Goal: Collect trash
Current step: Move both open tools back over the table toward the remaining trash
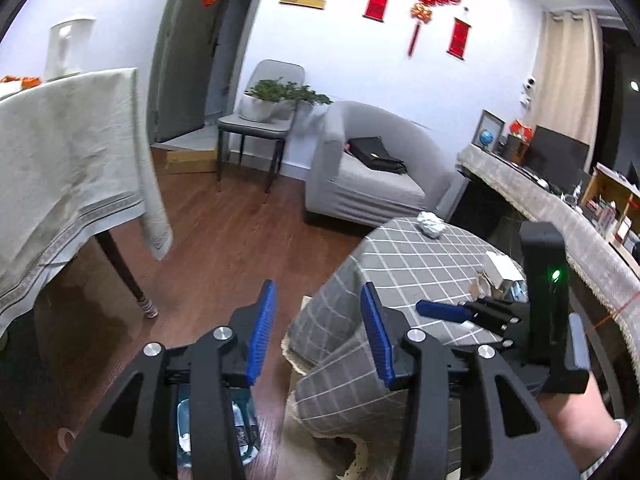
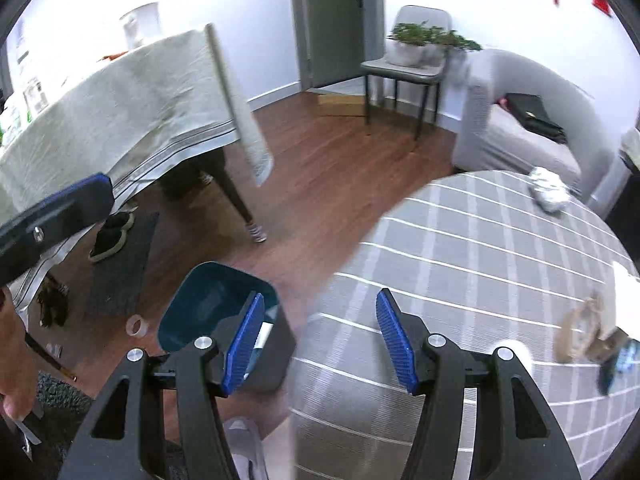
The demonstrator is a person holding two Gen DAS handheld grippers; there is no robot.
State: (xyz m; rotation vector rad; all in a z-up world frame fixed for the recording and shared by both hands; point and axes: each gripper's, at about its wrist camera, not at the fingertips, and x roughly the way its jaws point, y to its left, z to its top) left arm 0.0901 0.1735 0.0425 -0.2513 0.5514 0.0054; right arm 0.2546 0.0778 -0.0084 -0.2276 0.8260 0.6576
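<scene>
2 tables (image 2: pixel 460 240) (image 2: pixel 120 112), 1 bin (image 2: pixel 200 300), 1 chair (image 2: pixel 404 68), 1 sofa (image 2: pixel 520 128), 1 crumpled wad (image 2: pixel 548 194), 1 tape roll (image 2: pixel 137 326).

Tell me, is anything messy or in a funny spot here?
Yes. A crumpled white paper wad sits at the far edge of the round grey checked tablecloth, and a clear tape roll lies on the wooden floor beside the teal bin.

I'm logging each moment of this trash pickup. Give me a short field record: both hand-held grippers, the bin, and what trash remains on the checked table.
left hand-held gripper: open, nothing between its pads
right hand-held gripper: open, empty
bin: teal, on the wood floor beside the checked table
trash on table: crumpled white wad at the far edge; torn brown and white scraps at the right
</scene>
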